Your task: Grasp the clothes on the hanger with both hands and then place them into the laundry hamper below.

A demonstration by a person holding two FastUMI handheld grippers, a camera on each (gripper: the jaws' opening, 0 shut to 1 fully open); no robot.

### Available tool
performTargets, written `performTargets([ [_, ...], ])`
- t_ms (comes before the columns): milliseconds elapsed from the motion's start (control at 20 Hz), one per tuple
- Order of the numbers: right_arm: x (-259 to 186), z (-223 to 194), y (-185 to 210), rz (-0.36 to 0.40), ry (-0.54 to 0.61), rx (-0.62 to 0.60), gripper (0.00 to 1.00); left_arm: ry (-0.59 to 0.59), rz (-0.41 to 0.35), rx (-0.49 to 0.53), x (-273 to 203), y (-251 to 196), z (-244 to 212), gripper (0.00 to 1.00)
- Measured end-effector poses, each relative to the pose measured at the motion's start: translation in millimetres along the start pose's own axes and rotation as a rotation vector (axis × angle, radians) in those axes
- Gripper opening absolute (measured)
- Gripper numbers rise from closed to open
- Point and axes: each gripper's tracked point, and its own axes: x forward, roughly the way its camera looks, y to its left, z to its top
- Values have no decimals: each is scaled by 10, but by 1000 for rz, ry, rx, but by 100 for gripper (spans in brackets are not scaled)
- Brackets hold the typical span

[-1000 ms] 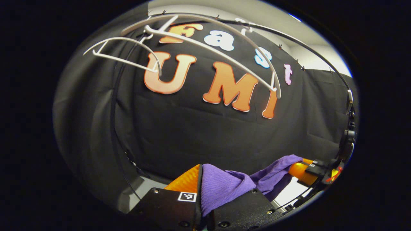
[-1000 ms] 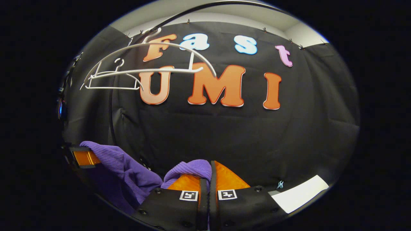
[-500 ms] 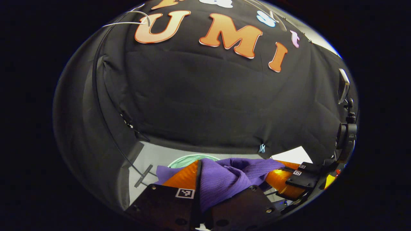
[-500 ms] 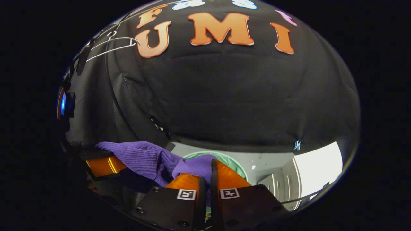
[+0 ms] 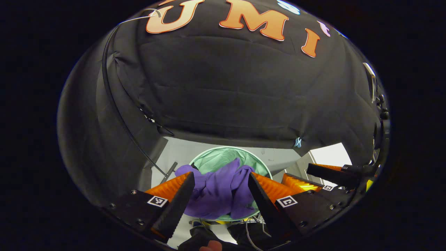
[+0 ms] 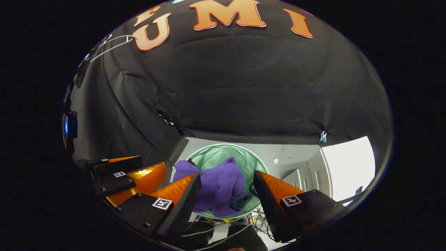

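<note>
Your left claw [image 5: 219,195] and right claw [image 6: 226,195] both gape wide, holding nothing, just above the green hamper [image 6: 212,157]. The purple garment [image 6: 221,186] lies bunched inside the hamper.

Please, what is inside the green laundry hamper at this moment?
The purple garment lies in the green laundry hamper, partly draped over its near rim. Green lining shows behind it. Whatever is beneath the garment is covered.
</note>
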Motion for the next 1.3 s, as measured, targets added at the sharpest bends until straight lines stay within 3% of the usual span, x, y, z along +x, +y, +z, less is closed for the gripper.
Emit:
performTargets([
  [350, -77, 91, 76, -8, -43, -24, 99, -52, -25, -12, -178, 11, 188, 97],
  [500, -239, 316, 131, -10, -135, -42, 99, -121, -33, -48, -353, 60, 416, 97],
  [750, -820, 892, 184, -29, -344, -110, 99, -282, 10, -44, -761, 279, 902, 97],
  [1050, -1640, 1670, 225, -35, -594, -114, 97, -579, 33, -80, -1504, 401, 1733, 96],
  [1250, -2226, 2064, 126, -50, -724, -124, 97, -711, 68, -52, -1860, 482, 1977, 96],
  [1300, -2374, 2119, 116, -58, -761, -127, 89, -743, 74, -55, -1957, 496, 2056, 96],
])
